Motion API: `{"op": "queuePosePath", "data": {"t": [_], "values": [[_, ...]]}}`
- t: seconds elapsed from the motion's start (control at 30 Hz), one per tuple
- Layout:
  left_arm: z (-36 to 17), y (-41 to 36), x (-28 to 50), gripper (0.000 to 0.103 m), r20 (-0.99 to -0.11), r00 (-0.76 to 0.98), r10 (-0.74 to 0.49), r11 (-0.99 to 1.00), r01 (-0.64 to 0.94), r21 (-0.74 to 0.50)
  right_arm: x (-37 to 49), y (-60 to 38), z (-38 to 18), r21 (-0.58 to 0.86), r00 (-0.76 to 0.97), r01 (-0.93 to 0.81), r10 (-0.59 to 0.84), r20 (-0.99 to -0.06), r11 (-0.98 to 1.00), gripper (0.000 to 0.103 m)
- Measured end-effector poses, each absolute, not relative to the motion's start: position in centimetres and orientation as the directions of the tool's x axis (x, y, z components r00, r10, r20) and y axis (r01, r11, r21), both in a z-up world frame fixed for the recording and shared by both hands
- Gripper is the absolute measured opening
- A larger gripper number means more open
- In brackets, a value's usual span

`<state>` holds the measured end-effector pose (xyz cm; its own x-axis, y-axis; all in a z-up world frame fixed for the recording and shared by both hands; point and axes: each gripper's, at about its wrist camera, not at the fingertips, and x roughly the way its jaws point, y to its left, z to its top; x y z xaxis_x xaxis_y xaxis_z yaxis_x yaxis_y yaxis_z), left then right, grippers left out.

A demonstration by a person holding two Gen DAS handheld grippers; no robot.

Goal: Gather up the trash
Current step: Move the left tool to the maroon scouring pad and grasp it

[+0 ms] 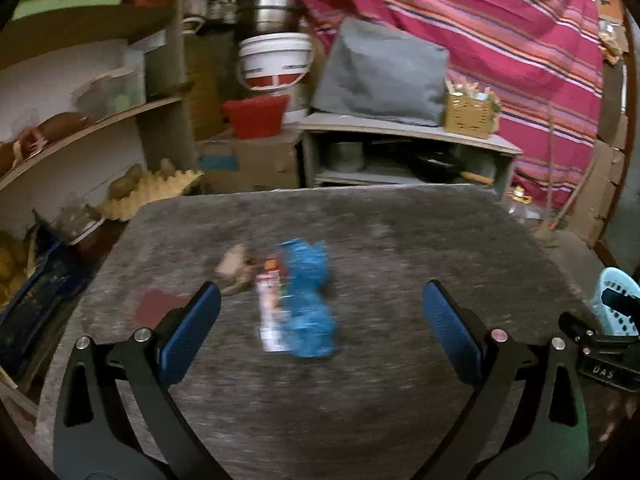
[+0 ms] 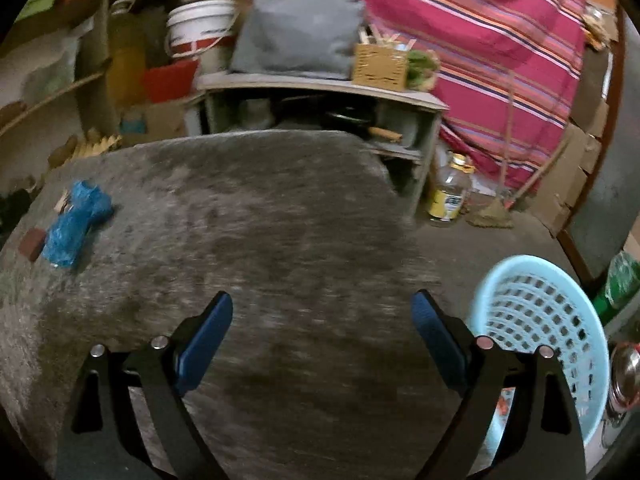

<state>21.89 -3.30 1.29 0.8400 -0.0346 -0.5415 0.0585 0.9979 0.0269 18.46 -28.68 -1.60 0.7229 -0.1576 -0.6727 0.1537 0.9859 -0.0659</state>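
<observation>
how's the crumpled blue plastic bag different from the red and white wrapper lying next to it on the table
The crumpled blue plastic bag is bulky and bunched up, while the red and white wrapper is a flat, narrow strip. The bag is one solid colour; the wrapper is printed, though the print is too blurred to read. Both lie side by side on the grey table, in front of the left tool, held by neither tool.

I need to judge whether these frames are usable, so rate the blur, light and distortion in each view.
Left wrist view: motion blur smears the blue bag and the wrapper beside it; dim light; the fisheye bends the table edge. Right wrist view: the table is streaked, the blue basket soft-edged, the corners black.
</observation>
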Motion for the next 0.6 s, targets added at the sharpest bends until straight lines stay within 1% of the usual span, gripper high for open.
{"op": "queuePosePath", "data": {"t": [0.07, 0.1, 0.13, 0.43, 0.6], "values": [[1.1, -1.7, 22.2, 0.098, -0.548, 0.836, -0.013, 0.999, 0.036, 0.033, 19.3, -27.2, -1.9, -0.067, 0.720, 0.138, -0.147, -0.679, 0.988, 0.091], [0.9, -0.7, 22.3, 0.098, -0.552, 0.834, 0.000, 0.999, 0.022, 0.033, 19.6, -26.7, -2.0, -0.069, 0.719, 0.137, -0.147, -0.679, 0.988, 0.095], [0.7, 0.1, 22.5, 0.098, -0.555, 0.832, 0.008, 0.999, 0.013, 0.033, 19.9, -26.3, -2.0, -0.072, 0.722, 0.136, -0.149, -0.676, 0.988, 0.097], [-1.1, 7.1, 23.4, 0.098, -0.589, 0.805, 0.068, 0.998, -0.060, 0.033, 22.4, -23.8, -2.4, -0.023, 0.720, 0.143, -0.120, -0.683, 0.989, 0.098], [-2.0, 9.7, 24.1, 0.098, -0.607, 0.793, 0.059, 0.998, -0.067, 0.009, 23.3, -23.0, -2.6, -0.029, 0.713, 0.142, -0.123, -0.690, 0.989, 0.098]]}}
